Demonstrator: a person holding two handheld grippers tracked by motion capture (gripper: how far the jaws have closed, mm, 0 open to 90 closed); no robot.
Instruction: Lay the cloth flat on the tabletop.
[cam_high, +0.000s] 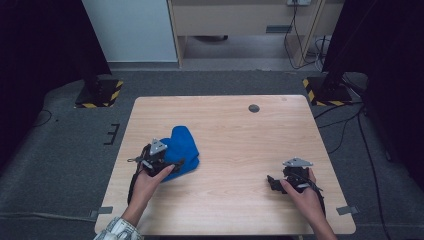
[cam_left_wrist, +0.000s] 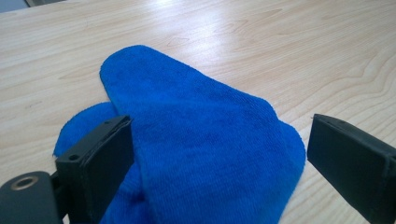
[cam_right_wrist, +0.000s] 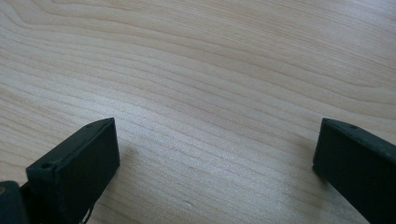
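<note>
The left gripper (cam_left_wrist: 219, 154) straddles the folded blue cloth (cam_left_wrist: 196, 140), jaws apart; the right gripper (cam_right_wrist: 217, 158), also apart, rests well away over bare bench (cam_high: 235, 125).

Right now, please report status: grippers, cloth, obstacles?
Left gripper open, jaws astride the folded blue cloth. Right gripper open over bare table. Nothing in the way.

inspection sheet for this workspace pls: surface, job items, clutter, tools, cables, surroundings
Surface: light wood table, a small dark round spot near its far edge.
Job's things: blue cloth, folded over, left of centre.
Clutter: nothing seen.
Tools: left tool open, jaws either side of the cloth; right tool open above bare wood.
Cables: black leads on the floor at right; one trails from the left tool.
Surroundings: grey carpet, hazard-striped stand bases, wooden cabinet behind.
</note>
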